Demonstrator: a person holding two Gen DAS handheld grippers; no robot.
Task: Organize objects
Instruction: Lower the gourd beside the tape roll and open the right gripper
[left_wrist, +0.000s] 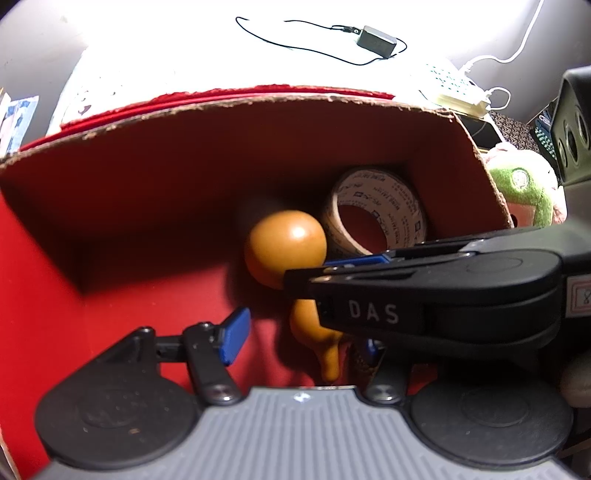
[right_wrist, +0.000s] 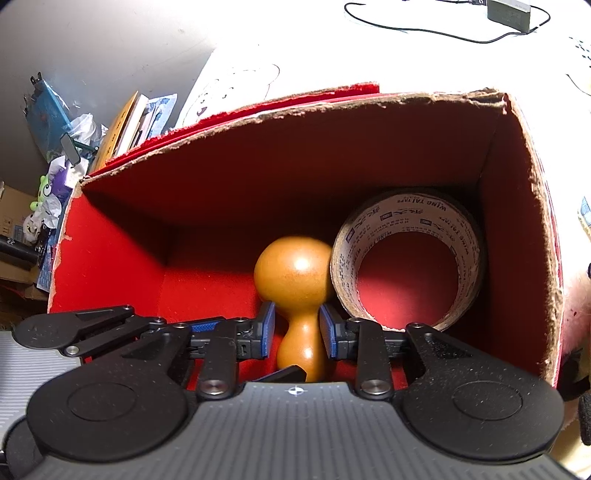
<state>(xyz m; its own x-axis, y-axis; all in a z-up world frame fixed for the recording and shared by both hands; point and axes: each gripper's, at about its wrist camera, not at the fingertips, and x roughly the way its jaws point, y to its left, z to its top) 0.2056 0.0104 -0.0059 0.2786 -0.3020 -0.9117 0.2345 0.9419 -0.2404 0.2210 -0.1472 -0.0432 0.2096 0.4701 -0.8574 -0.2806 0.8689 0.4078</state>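
the right gripper (right_wrist: 297, 330) grips the narrow waist of the glossy orange gourd-shaped wooden object (right_wrist: 295, 284) inside the red-lined cardboard box (right_wrist: 221, 173); the left gripper (left_wrist: 303, 332) stands part open, pads clear of it. beyond leans a printed brown tape roll (right_wrist: 406, 258).

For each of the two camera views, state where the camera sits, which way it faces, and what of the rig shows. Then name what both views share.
Left wrist: sits on the left gripper, facing down into the red box; its jaws are open, and the right gripper crosses in front.
Right wrist: sits on the right gripper, facing down into the box; its jaws straddle the neck of the wooden gourd.
Shared: box, gourd, tape roll.
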